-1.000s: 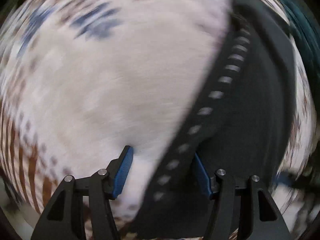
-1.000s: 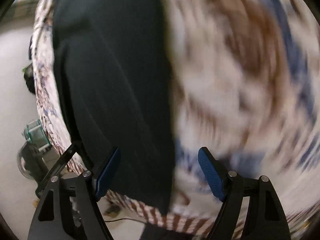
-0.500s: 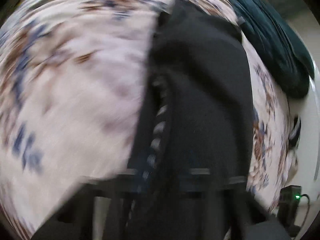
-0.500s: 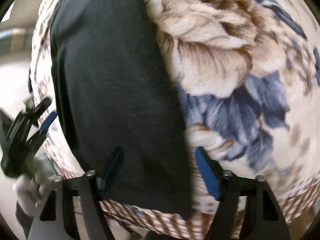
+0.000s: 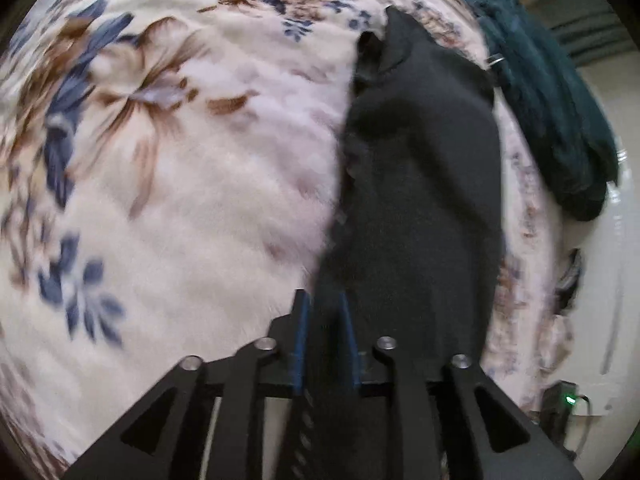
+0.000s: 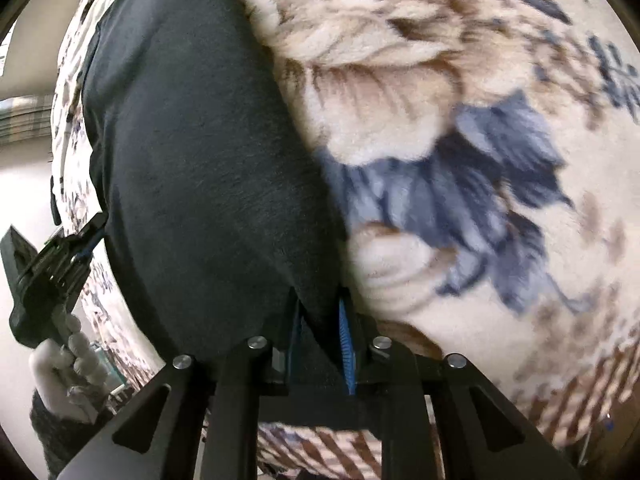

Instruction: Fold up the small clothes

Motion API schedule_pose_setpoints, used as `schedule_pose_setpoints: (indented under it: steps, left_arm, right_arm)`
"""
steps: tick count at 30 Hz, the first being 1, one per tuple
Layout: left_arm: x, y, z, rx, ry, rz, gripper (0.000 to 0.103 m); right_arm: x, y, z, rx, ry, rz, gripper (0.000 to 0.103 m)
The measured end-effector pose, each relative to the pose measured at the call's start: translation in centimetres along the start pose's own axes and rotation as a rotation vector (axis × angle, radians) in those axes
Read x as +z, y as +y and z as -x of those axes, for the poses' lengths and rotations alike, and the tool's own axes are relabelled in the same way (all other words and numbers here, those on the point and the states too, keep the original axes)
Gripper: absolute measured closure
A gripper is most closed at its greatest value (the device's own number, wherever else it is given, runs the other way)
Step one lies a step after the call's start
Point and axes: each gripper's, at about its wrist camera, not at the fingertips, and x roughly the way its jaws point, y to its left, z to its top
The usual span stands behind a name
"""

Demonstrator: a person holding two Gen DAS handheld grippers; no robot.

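Note:
A small black garment (image 5: 420,184) lies stretched on a floral fleece blanket (image 5: 180,200). My left gripper (image 5: 324,308) is shut on the garment's near edge, where a trim with pale dashes runs down between the fingers. In the right wrist view the same black garment (image 6: 192,160) fills the left half, and my right gripper (image 6: 320,304) is shut on its near corner. The left gripper (image 6: 52,264), held by a white-gloved hand, shows at the far left of that view, at the garment's other end.
A dark teal garment (image 5: 548,96) lies heaped at the blanket's far right edge. A small box with a green light (image 5: 568,400) sits on the floor at lower right. The blanket's checked border (image 6: 560,400) hangs over the bed edge.
Both grippers were open a second ago and have closed on the black garment's edge. The left view has swung so the garment now stretches away ahead.

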Motion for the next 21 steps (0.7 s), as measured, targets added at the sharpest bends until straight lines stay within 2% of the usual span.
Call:
schedule_pose_setpoints:
  steps: [1, 3, 5, 6, 7, 8, 10, 13, 15, 17, 19, 21]
  left_arm:
    - [-1.2, -0.1, 0.4, -0.012, 0.007, 0.002, 0.079]
    - [-2.6, -0.3, 0.1, -0.020, 0.035, -0.004, 0.079]
    - [-4.4, -0.4, -1.0, -0.002, 0.062, -0.015, 0.080]
    - [-5.2, -0.3, -1.4, 0.014, 0.063, -0.024, 0.082]
    - [-6.1, -0.3, -1.5, 0.054, 0.054, -0.052, 0.098]
    - [-6.9, -0.1, -1.7, 0.106, 0.055, -0.075, 0.099]
    - [-8.0, 1.6, -1.6, 0.128, 0.054, -0.046, 0.098]
    - [-8.4, 3.8, -1.1, 0.108, 0.070, 0.033, 0.099]
    - [-8.6, 4.2, -0.3, 0.062, 0.072, 0.069, 0.098]
    - [-9.5, 3.9, 0.8, 0.017, 0.085, 0.101, 0.092]
    - [-10.9, 3.1, 1.9, -0.011, 0.075, 0.097, 0.078]
    - [-12.6, 2.0, 1.9, -0.057, 0.091, 0.091, 0.078]
  right_arm:
    - [-0.3, -0.1, 0.2, 0.003, 0.004, 0.000, 0.081]
    - [-1.3, -0.3, 0.2, -0.003, 0.024, -0.009, 0.070]
    - [-1.5, -1.0, -0.1, -0.001, 0.047, -0.014, 0.068]
    - [-1.9, -1.0, -0.7, -0.004, 0.062, -0.015, 0.068]
    - [-2.0, -1.1, -0.9, -0.003, 0.074, -0.012, 0.068]
    - [-2.2, -1.1, -1.4, -0.004, 0.082, -0.007, 0.068]
    - [-2.6, -1.2, -2.2, -0.037, 0.076, 0.010, 0.068]
    - [-3.4, 0.3, -3.9, -0.058, 0.064, 0.014, 0.068]
    - [-3.9, 0.4, -4.4, -0.056, 0.068, 0.007, 0.068]
    - [-4.0, 0.7, -4.5, -0.048, 0.071, -0.008, 0.068]
    - [-4.1, 0.9, -3.9, -0.031, 0.074, -0.026, 0.068]
    - [-4.4, 1.0, -3.8, -0.028, 0.079, -0.030, 0.068]
